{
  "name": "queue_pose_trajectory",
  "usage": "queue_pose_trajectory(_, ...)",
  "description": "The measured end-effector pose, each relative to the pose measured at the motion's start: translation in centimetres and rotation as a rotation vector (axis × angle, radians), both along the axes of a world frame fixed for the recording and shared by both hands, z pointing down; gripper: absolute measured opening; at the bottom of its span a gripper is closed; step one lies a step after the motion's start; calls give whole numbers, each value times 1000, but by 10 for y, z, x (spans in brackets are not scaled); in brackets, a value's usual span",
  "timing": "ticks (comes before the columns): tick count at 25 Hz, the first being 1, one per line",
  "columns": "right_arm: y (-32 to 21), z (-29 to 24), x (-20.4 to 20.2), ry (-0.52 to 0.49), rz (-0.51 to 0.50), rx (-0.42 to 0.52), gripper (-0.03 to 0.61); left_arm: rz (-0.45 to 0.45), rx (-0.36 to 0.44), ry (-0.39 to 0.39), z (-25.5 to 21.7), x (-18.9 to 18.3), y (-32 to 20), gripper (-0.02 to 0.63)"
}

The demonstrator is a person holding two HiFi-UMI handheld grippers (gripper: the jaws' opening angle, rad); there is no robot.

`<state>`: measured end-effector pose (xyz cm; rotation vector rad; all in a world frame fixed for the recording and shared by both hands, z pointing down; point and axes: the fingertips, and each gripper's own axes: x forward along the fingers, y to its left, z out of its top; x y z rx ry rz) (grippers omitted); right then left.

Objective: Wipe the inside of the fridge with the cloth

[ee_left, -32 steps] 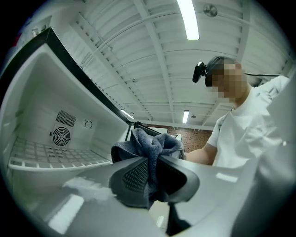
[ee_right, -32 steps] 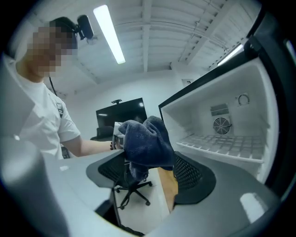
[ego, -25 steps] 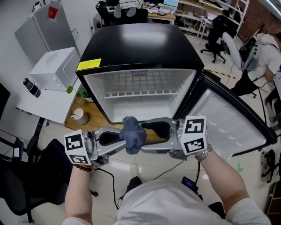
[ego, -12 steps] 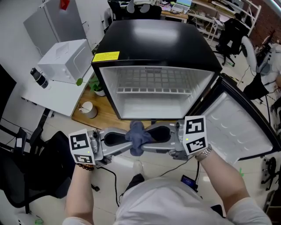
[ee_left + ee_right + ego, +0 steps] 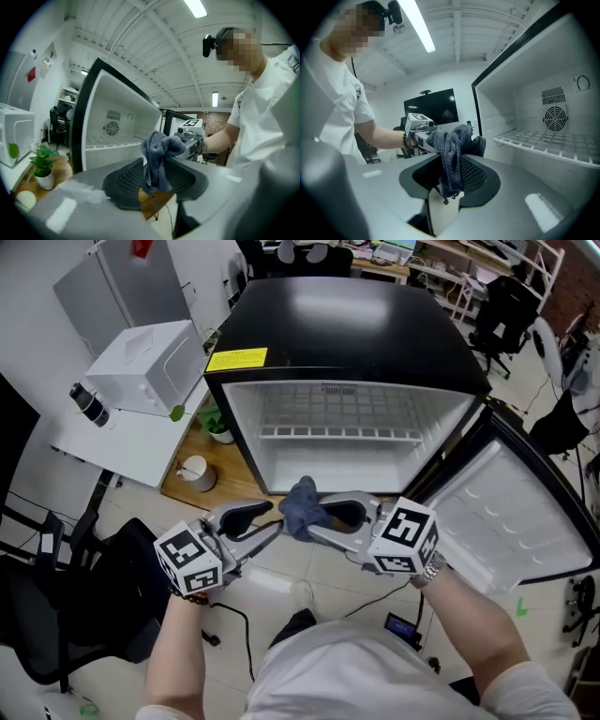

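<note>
A dark grey-blue cloth [image 5: 302,504] hangs bunched between the tips of both grippers, just in front of the open black fridge [image 5: 347,324]. My right gripper [image 5: 316,517] has just been closing and is shut on the cloth [image 5: 452,154]. My left gripper [image 5: 277,521] has just been opening; the cloth [image 5: 159,154] still hangs between its parted jaws, loose on one side. The fridge's white inside [image 5: 356,465] holds a wire shelf [image 5: 347,432]. Its door [image 5: 511,512] swings wide to the right.
Left of the fridge, a white appliance [image 5: 150,357] and a black bottle [image 5: 84,404] sit on a white table. A potted plant [image 5: 217,426] and a cup [image 5: 195,472] stand on a wooden board beside the fridge. A black chair [image 5: 56,615] is at lower left.
Both grippers have moved closer to the fridge opening with the cloth. The left jaws have parted from the cloth and the right jaws have closed onto it.
</note>
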<state>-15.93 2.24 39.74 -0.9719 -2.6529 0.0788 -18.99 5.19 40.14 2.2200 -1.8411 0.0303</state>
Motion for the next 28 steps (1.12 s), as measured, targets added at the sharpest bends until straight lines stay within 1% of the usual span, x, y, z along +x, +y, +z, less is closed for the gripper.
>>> queue_pose_trajectory(2, -4, 9, -11, -17, 49, 56, 117, -84, -13, -16, 8, -17, 1, 166)
queue_pose_trajectory(4, -9, 18, -23, -30, 99, 89, 117, -172, -26, -32, 16, -36, 3, 167)
queue_pose_trajectory(7, -15, 34, -43, -37, 164, 111, 117, -294, -49, -52, 28, -63, 4, 172)
queue_pose_trajectory(11, -19, 57, -70, -37, 225, 130, 117, -446, -77, -45, 41, -96, 8, 170)
queue_pose_trajectory(15, -18, 76, -98, -49, 259, 151, 117, -554, -90, -37, 52, -122, 9, 170)
queue_pose_trajectory(19, -17, 91, -124, -77, 285, 175, 117, -593, -102, -71, 57, -137, 2, 170)
queue_pose_trajectory(23, -19, 101, -145, -103, 311, 175, 115, -588, -99, -97, 57, -143, -6, 170)
queue_pose_trajectory(28, -24, 107, -161, -132, 335, 168, 114, -580, -85, -97, 57, -148, -10, 172)
